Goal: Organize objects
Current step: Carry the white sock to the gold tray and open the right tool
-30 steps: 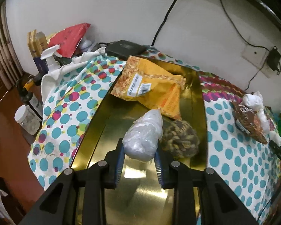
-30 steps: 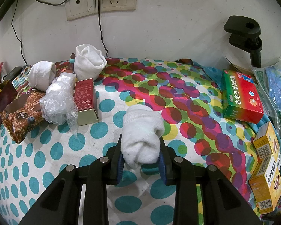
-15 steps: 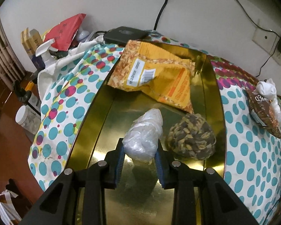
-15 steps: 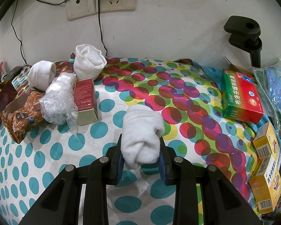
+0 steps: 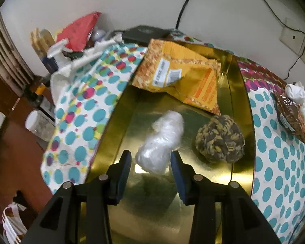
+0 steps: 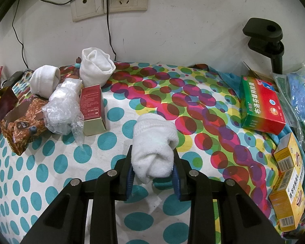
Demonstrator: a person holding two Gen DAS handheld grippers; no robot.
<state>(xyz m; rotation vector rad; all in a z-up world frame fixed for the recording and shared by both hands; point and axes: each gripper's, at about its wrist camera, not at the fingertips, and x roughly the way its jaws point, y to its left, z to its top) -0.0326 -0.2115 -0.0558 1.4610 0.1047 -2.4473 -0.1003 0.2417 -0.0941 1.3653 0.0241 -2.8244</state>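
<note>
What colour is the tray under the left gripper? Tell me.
Shiny gold: the tray is a reflective metallic gold, seen best in the left wrist view beneath the left gripper.

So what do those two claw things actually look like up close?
Both match. The left gripper and right gripper are matte black plastic, each a pair of angular arms with triangular cut-outs, joined by round silver pivot pins. Blue pads line the inner face of each finger. No cables, labels or sleeves show.
</note>
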